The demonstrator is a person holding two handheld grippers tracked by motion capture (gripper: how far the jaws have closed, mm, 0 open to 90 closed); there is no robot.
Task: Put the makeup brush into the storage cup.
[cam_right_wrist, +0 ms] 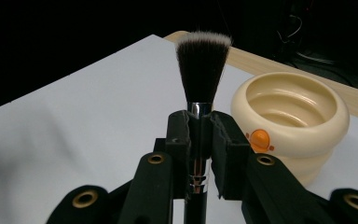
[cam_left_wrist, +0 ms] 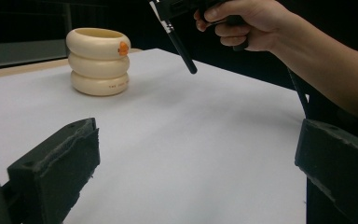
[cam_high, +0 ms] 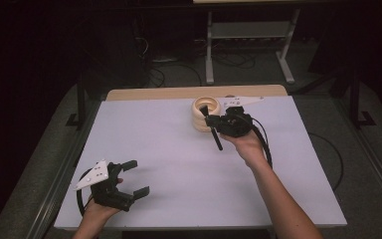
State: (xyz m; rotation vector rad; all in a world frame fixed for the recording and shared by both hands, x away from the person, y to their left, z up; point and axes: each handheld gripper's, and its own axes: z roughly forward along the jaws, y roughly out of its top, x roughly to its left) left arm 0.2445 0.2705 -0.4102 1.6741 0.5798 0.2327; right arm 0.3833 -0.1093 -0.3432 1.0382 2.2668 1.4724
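1. Right gripper [cam_right_wrist: 200, 154]: jaws clamped on a makeup brush [cam_right_wrist: 201, 70], pinching the silver collar just below the bristles. A grip this close to the head likely gives firm control of where the handle end goes.

2. Brush attitude: in the right gripper view the bristles fan upward past the jaws; in the high view the black handle [cam_high: 215, 135] slants down and toward the person, its tip clear of the table. Held tilted and lifted, not resting on anything.

3. Just beyond the right gripper [cam_high: 229, 122], on the far side: a cream ribbed cup [cam_high: 205, 115], three stacked rings in shape, open at the top, with a small orange mark [cam_right_wrist: 260, 139] on its side. It stands upright on the white table [cam_high: 179, 149]. In the right gripper view the cup [cam_right_wrist: 291, 116] sits just beside the bristles and looks empty.

4. Judgement: the brush is carried near the cup's mouth, probably to be stood inside; handle-down would call for turning the wrist first.

5. Left gripper [cam_high: 124, 186]: well apart from the right one, near the table's front edge, jaws spread wide, gripping nothing. Probably parked out of the way, or ready to steady the cup [cam_left_wrist: 99, 63].
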